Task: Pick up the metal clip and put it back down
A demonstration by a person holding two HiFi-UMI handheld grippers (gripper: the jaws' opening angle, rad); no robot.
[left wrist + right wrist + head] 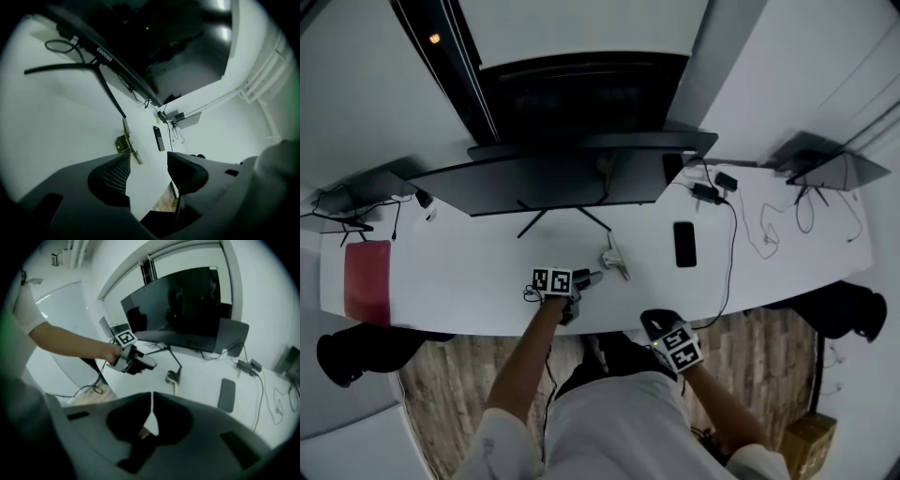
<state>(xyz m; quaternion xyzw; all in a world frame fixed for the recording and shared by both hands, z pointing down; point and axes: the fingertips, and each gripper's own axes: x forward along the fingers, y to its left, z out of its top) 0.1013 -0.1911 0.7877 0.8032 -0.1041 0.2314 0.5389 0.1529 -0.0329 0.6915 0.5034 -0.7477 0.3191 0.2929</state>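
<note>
Head overhead; gripper views low; metal clip shared

Tabletop runs left to right across the head view. Monitor stands at the back, centre. Metal clip lies on the tabletop before the monitor, just ahead of its stand's feet. Phone lies flat to the clip's right, apart from it. Cable runs past the phone's right side and over the near edge. Flat mat lies at the far left end. Left tongs sit over the near edge, just left of the clip, not touching it. Right tongs hang off the tabletop, before its near edge, to the right of the left tongs.
</note>
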